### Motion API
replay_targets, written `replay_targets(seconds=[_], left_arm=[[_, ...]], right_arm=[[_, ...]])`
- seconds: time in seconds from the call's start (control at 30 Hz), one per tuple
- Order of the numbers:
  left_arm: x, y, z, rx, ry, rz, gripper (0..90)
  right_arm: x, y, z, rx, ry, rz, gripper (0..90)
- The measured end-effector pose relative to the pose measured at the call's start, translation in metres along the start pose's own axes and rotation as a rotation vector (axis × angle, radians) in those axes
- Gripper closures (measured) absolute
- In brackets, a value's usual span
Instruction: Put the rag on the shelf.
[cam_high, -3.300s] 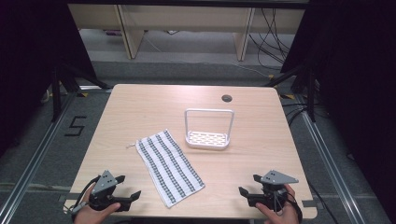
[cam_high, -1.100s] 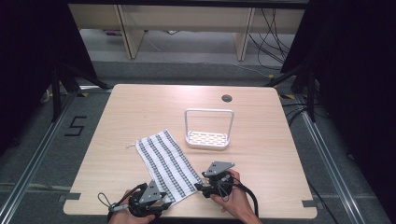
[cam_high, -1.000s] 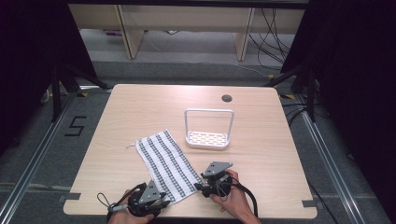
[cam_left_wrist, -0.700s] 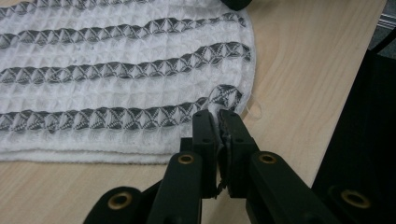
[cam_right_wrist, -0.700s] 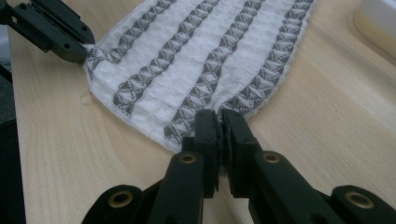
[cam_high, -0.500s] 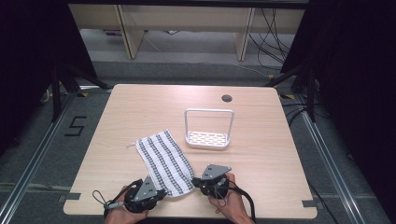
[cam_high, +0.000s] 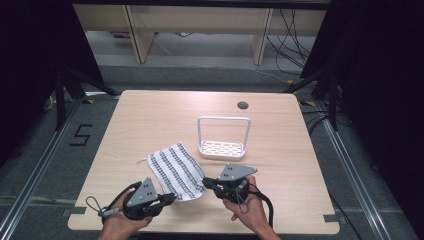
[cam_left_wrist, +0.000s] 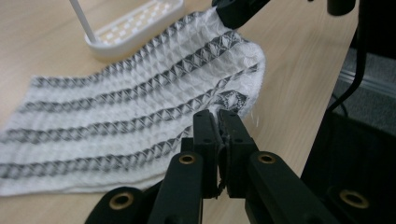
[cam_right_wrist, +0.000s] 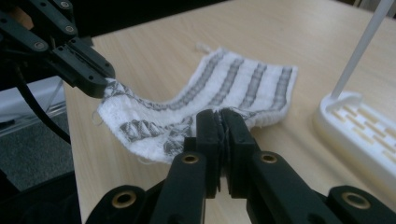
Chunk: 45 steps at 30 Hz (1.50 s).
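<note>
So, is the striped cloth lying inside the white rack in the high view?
No, the striped cloth lies on the table beside the white rack, its near edge pinched by both grippers.

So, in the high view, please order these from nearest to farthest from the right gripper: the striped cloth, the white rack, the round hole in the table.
1. striped cloth, clamped in the right gripper, to its left.
2. white rack, just behind.
3. round hole, near the far edge.

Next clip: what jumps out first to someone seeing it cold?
The striped cloth near the table's front edge, pinched at its two near corners: the left hand-held gripper and right hand-held gripper are each shut on it, so the near edge arches off the wood. Behind it stands a white rack.
</note>
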<state>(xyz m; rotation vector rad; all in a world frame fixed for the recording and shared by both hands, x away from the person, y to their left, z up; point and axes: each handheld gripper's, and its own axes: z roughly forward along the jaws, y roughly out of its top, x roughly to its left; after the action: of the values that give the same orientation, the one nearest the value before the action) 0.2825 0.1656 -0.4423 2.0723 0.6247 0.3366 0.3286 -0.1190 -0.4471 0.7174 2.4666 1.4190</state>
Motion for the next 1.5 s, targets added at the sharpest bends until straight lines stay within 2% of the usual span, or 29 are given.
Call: replay_targets(seconds=[0.1,0.13,0.17,0.23,0.3,0.33,0.37,0.4,0.43,0.5,0.57,0.6,0.67,0.7,0.77,0.8,0.87,0.9,0.93,0.97,1.03,1.1,1.17,1.2,1.23,1.33,1.37,1.4,1.5], left_arm=[[0.004,0.009,-0.008,-0.009,0.005,0.011,86.1],[0.005,0.014,-0.011,-0.021,0.003,0.014,86.1],[0.006,0.019,-0.015,-0.038,0.008,0.019,86.1],[0.006,0.031,-0.024,-0.066,0.012,0.033,86.1],[0.007,0.036,-0.026,-0.08,0.005,0.033,86.1],[0.008,0.041,-0.03,-0.1,-0.012,0.017,86.1],[0.01,0.047,-0.033,-0.123,-0.029,0.005,86.1],[0.011,0.052,-0.037,-0.13,-0.021,0.014,86.1],[0.011,0.057,-0.04,-0.129,-0.011,0.025,86.1],[0.013,0.067,-0.045,-0.16,-0.033,0.021,86.1],[0.012,0.08,-0.051,-0.168,-0.039,0.038,86.1],[0.012,0.08,-0.051,-0.168,-0.039,0.038,86.1],[0.012,0.088,-0.052,-0.176,-0.05,0.047,86.1],[0.013,0.095,-0.053,-0.187,-0.058,0.041,86.1],[0.014,0.098,-0.053,-0.195,-0.073,0.036,86.1],[0.015,0.105,-0.053,-0.197,-0.081,0.035,86.1],[0.016,0.109,-0.052,-0.193,-0.082,0.038,86.1],[0.017,0.112,-0.051,-0.193,-0.09,0.034,86.1],[0.019,0.117,-0.048,-0.195,-0.1,0.029,86.1],[0.02,0.119,-0.047,-0.195,-0.099,0.03,86.1],[0.021,0.125,-0.043,-0.195,-0.109,0.029,86.1],[0.021,0.128,-0.042,-0.198,-0.11,0.031,86.1],[0.023,0.134,-0.04,-0.204,-0.114,0.035,86.1],[0.023,0.137,-0.039,-0.21,-0.117,0.033,86.1],[0.024,0.142,-0.037,-0.214,-0.119,0.041,86.1],[0.024,0.149,-0.035,-0.225,-0.121,0.043,86.1],[0.024,0.154,-0.034,-0.228,-0.123,0.048,86.1],[0.024,0.16,-0.033,-0.233,-0.121,0.057,86.1],[0.025,0.167,-0.031,-0.243,-0.108,0.064,86.1]], right_arm=[[0.001,0.011,-0.006,-0.017,0.006,-0.013,87.0],[0.001,0.016,-0.008,-0.042,0.007,-0.042,87.0],[0.002,0.027,-0.014,-0.056,0.016,-0.044,87.1],[0.004,0.036,-0.019,-0.067,0.017,-0.041,87.1],[0.003,0.045,-0.023,-0.088,0.019,-0.066,87.1],[0.003,0.045,-0.023,-0.088,0.019,-0.066,87.1],[0.005,0.053,-0.03,-0.112,0.025,-0.05,87.1],[0.005,0.053,-0.03,-0.112,0.025,-0.05,87.1],[0.006,0.06,-0.037,-0.132,0.027,-0.055,87.2],[0.006,0.063,-0.039,-0.138,0.032,-0.054,87.2],[0.007,0.074,-0.052,-0.164,0.023,-0.082,87.2],[0.008,0.075,-0.055,-0.168,0.029,-0.06,87.3],[0.007,0.078,-0.059,-0.17,0.026,-0.067,87.3],[0.006,0.083,-0.067,-0.181,0.03,-0.053,87.3],[0.005,0.084,-0.07,-0.19,0.023,-0.066,87.3],[0.005,0.088,-0.078,-0.201,0.012,-0.071,87.3],[0.005,0.089,-0.082,-0.195,0.01,-0.061,87.3],[0.003,0.092,-0.089,-0.208,-0.01,-0.07,87.3],[0.004,0.093,-0.092,-0.209,-0.01,-0.055,87.3],[0.002,0.094,-0.094,-0.22,-0.012,-0.067,87.3],[0.001,0.095,-0.1,-0.215,-0.031,-0.054,87.3],[0.0,0.095,-0.102,-0.216,-0.042,-0.051,87.3],[-0.003,0.097,-0.108,-0.228,-0.051,-0.069,87.3],[-0.002,0.097,-0.11,-0.224,-0.047,-0.052,87.3],[-0.004,0.098,-0.115,-0.231,-0.063,-0.055,87.3],[-0.006,0.099,-0.12,-0.238,-0.071,-0.062,87.3],[-0.005,0.099,-0.122,-0.238,-0.072,-0.051,87.3],[-0.006,0.101,-0.127,-0.24,-0.088,-0.053,87.3],[-0.008,0.103,-0.132,-0.248,-0.094,-0.055,87.3]])
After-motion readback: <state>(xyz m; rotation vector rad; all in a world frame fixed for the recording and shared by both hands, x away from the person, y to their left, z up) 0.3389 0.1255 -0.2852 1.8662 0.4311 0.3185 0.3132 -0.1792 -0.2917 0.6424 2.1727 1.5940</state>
